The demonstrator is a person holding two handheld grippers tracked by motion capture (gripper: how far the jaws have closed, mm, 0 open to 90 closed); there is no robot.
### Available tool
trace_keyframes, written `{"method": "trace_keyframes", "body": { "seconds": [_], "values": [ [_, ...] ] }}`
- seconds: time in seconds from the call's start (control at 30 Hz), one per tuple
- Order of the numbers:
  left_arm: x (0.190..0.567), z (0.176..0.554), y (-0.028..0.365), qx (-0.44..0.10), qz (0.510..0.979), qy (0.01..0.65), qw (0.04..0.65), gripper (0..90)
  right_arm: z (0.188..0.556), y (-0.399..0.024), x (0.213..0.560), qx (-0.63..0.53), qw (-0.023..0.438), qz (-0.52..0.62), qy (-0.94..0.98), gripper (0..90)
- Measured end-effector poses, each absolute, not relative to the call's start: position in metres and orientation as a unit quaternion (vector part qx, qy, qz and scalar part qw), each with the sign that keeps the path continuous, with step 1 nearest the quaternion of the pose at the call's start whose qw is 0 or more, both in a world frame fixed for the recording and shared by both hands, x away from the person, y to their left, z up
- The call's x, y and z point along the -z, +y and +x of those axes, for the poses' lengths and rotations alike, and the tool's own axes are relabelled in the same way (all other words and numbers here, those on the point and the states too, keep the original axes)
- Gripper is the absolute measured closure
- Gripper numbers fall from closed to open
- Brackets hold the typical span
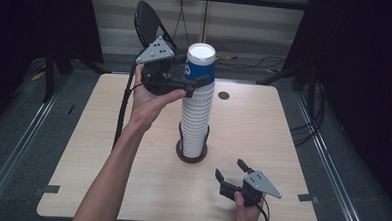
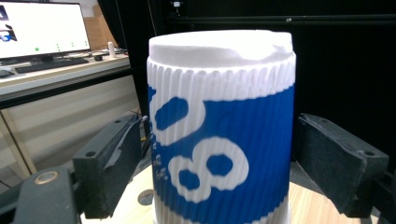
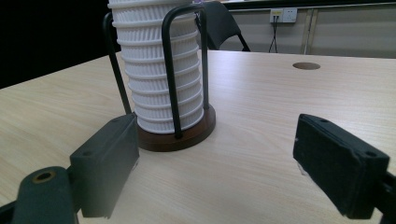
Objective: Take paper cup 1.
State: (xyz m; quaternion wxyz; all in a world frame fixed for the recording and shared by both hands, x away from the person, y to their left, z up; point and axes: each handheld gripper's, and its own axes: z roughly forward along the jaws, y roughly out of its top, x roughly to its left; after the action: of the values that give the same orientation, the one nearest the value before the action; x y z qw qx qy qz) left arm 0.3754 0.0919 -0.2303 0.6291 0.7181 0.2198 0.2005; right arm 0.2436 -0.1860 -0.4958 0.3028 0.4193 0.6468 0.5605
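A tall stack of ribbed white paper cups (image 1: 196,120) stands upside down in a holder (image 1: 191,158) with a dark round base and black wire uprights, at the table's middle. The top cup (image 1: 201,63) is blue and white. My left gripper (image 1: 199,80) is raised to that top cup (image 2: 224,93), open, one jaw on each side and very near its wall. My right gripper (image 1: 230,169) rests low by the front edge, open and holding nothing, facing the holder (image 3: 187,135) and the lower stack (image 3: 159,70).
The light wooden table (image 1: 263,133) has a round cable hole (image 1: 223,95) behind the stack. A black folding chair (image 1: 149,18) stands beyond the far edge. A desk with a monitor (image 2: 42,28) is off to the side. Dark curtains surround the area.
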Motion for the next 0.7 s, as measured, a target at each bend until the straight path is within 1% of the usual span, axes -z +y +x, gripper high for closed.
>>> {"method": "trace_keyframes", "body": {
  "seconds": [0.63,0.7],
  "values": [
    [0.238,0.388,0.078,-0.190,0.737,0.220,0.611,15.4,0.243,-0.185,0.496,-0.559,0.305,0.417,0.648,13.8],
    [0.239,0.389,0.075,-0.191,0.743,0.223,0.602,15.3,0.243,-0.185,0.496,-0.560,0.305,0.417,0.648,13.7]
  ]
}}
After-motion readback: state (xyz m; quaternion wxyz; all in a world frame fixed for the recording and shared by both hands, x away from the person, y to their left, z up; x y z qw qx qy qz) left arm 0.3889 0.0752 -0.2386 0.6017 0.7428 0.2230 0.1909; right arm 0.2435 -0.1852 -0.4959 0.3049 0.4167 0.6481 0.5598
